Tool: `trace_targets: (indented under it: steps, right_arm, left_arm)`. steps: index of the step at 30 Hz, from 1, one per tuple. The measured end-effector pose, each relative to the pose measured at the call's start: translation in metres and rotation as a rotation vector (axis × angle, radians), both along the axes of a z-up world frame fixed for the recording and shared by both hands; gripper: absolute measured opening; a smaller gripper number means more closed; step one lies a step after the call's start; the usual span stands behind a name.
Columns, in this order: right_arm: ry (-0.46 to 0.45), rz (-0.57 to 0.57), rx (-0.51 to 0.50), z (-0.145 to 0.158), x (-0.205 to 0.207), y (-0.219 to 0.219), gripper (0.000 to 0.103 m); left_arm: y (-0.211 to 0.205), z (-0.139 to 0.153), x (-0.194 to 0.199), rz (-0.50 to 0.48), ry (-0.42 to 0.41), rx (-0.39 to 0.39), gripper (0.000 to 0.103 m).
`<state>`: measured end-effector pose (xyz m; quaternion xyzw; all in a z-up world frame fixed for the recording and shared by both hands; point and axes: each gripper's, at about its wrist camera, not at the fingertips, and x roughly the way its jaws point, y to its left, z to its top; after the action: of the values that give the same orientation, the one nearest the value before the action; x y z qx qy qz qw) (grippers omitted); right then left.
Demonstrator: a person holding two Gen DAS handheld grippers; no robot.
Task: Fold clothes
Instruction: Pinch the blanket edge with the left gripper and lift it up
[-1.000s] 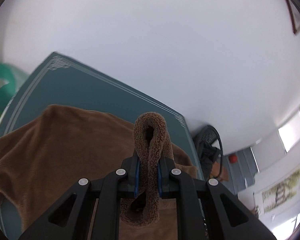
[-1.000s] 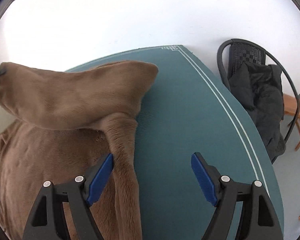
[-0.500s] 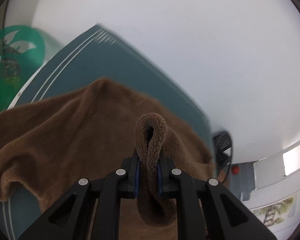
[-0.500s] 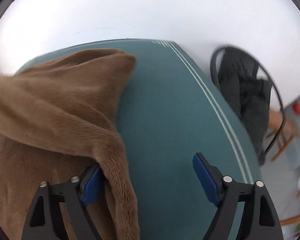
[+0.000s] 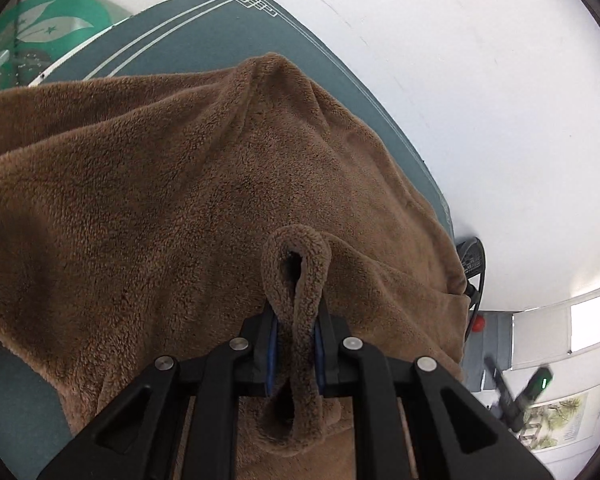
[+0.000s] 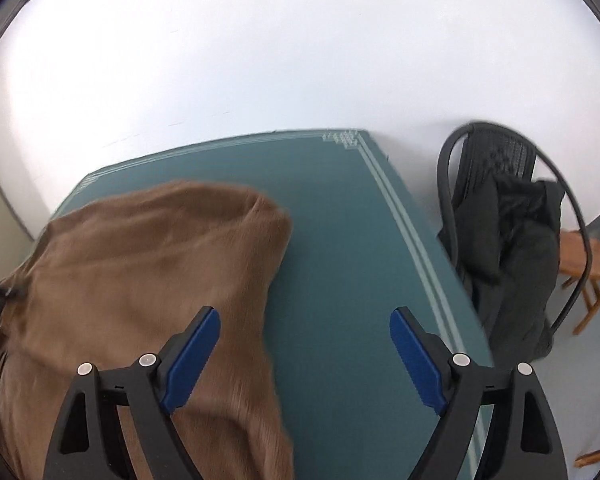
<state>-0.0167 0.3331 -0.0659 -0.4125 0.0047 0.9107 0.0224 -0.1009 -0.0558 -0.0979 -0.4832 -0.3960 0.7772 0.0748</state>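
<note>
On a teal table mat (image 6: pixel 340 240) set against a white wall, a fold of a brown fleece garment (image 5: pixel 160 200) is under way. Nearest the left wrist camera, the left gripper (image 5: pixel 296 356) is clamped tight on a doubled-over edge of the fleece, the pinched loop standing up between its blue pads (image 5: pixel 274 354). Beyond that loop the rest of the cloth lies heaped over the mat, one ridge rising toward the far corner with its white border lines.

Seen from the right wrist, the right gripper (image 6: pixel 304 356) hangs above the mat with its jaws opening wide and nothing between them; its left pad shows over the garment's edge, its right pad over bare mat. The cloth covers the left part of the mat, its rounded far end short of the back edge.

Farther off stand a black chair (image 6: pixel 500 168) draped with dark clothing and, on the other side, a green patterned object (image 5: pixel 48 28) beside the mat.

The step in hand looks like laying one gathered edge across the body of the garment. Next, judging by the free right jaws, that hand needs a fresh hold on a loose edge or corner before the cloth can be drawn flat and squared.
</note>
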Motion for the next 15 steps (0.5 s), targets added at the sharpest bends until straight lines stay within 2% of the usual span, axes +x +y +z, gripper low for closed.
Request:
trace_targets:
  steps: [4,8,11,13,15]
  right_arm:
    - [-0.086,0.013,0.023,-0.009,-0.065,-0.017,0.089]
    - [-0.193,0.037,0.122,-0.032,-0.127,-0.043,0.089]
    - [-0.268,0.049,0.273,-0.052,-0.152,-0.059,0.089]
    - [-0.279,0.028,0.411,-0.060,-0.155,-0.058,0.089]
    - [-0.271,0.015,0.464,-0.061,-0.154,-0.050,0.089]
  left_arm:
    - [-0.001,-0.005,0.002,0.015,0.021,0.032,0.015]
    - [-0.005,-0.009,0.002,0.021,0.036,0.057,0.015]
    - [-0.008,-0.010,0.001,0.020,0.043,0.069,0.015]
    - [-0.011,-0.009,0.001,0.017,0.047,0.073,0.015]
    - [-0.013,-0.009,0.000,0.013,0.047,0.074,0.015]
